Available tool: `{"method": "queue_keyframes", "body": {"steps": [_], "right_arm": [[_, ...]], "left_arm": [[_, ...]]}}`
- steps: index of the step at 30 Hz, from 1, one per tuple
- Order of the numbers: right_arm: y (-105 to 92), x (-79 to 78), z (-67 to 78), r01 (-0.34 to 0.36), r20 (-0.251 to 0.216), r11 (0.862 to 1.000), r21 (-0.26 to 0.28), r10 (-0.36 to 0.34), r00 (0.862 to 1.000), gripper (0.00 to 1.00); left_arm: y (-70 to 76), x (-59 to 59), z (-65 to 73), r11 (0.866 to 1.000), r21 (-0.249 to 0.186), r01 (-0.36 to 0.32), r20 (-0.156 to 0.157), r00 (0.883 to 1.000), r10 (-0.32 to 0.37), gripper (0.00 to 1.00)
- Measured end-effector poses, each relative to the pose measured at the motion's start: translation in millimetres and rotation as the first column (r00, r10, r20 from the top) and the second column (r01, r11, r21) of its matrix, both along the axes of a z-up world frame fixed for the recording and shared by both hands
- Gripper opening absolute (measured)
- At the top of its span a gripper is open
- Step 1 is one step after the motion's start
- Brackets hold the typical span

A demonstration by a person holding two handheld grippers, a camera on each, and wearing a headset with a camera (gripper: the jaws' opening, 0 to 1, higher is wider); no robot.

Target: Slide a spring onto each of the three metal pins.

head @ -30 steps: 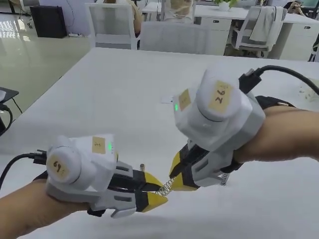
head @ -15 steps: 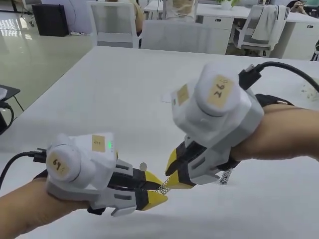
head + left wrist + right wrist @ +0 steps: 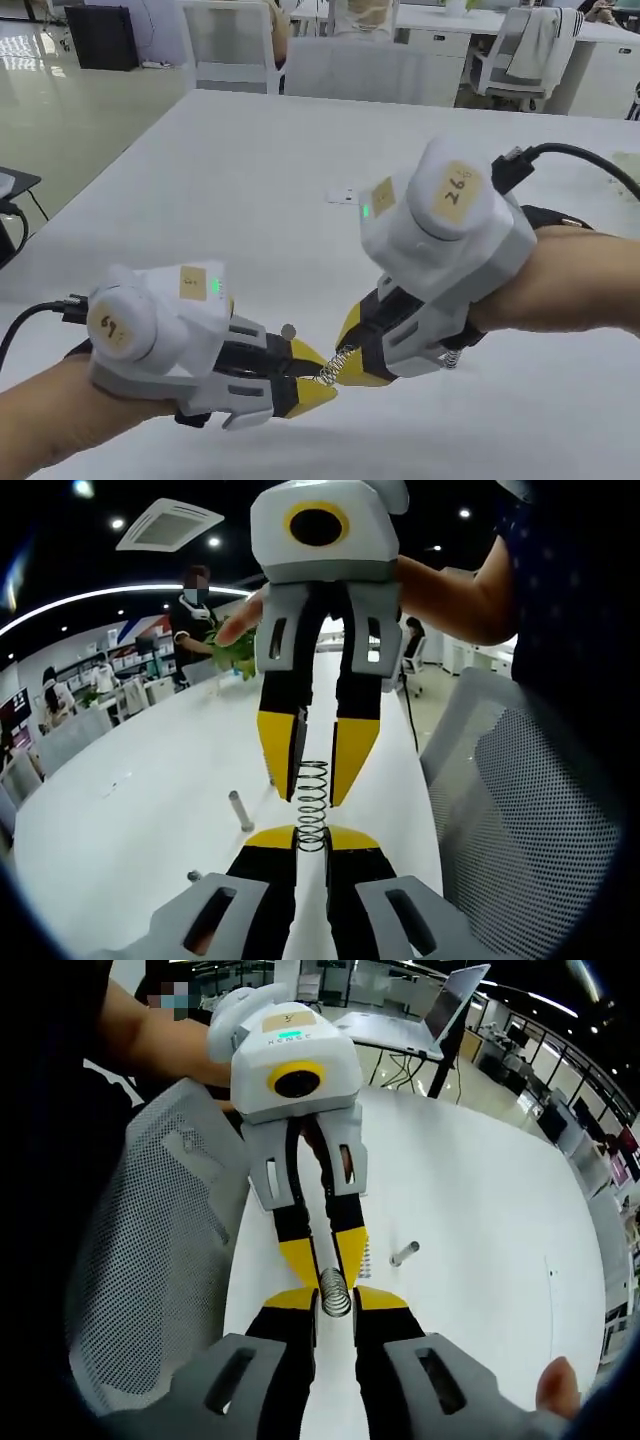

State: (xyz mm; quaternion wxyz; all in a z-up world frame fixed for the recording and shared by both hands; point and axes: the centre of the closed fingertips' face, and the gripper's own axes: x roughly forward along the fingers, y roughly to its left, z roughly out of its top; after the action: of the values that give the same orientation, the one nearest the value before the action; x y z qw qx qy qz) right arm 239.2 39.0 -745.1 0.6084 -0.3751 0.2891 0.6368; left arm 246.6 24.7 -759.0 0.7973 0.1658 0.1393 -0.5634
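I hold one small coiled steel spring (image 3: 312,805) between both sets of jaws. My left gripper (image 3: 311,838) has its yellow-tipped jaws drawn narrow and nipped on the spring's near end. My right gripper (image 3: 337,1302) faces it head-on, its jaws set about a coil's width apart around the far end. As far as I can judge, both are gripping it. The spring hangs just above the white desk (image 3: 250,200), stretched tip to tip between them.

What matters is how it lies. Its long axis runs along the line from one gripper to the other, close to level, while the short upright metal pin (image 3: 240,810) stands on end on the desk. That pin is just beside my left jaws, on the side away from me, apart from the spring and nearer my left gripper than my right.

I judge the spring must be tipped upright with an open end facing down over the pin's top, so one gripper has to let go first.

A second coiled spring (image 3: 452,352) stands just behind my right gripper. I cannot tell whether a pin is inside it.
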Motion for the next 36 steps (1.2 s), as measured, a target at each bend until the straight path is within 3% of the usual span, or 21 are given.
{"method": "queue_keyframes", "body": {"steps": [17, 30, 36], "right_arm": [[3.9, -1.7, -3.4, 0.024, -0.037, 0.999, 0.031, -0.022, 0.999, 0.09], [3.7, -3.2, -3.7, 0.006, -0.031, 1.0, 0.005, -0.006, 1.0, 0.09], [3.1, -2.8, -4.0, 0.0, -0.027, 1.0, -0.007, 0.0, 1.0, 0.09]], "left_arm": [[-1.8, 0.4, 6.7, 1.0, -0.025, -0.002, 0.007, 1.0, 0.002, 0.02], [-3.0, 0.3, 6.6, 1.0, -0.025, -0.002, 0.007, 1.0, 0.002, 0.03], [-0.3, 2.0, 7.2, 0.999, -0.033, -0.015, -0.003, 1.0, 0.015, 0.08]]}}
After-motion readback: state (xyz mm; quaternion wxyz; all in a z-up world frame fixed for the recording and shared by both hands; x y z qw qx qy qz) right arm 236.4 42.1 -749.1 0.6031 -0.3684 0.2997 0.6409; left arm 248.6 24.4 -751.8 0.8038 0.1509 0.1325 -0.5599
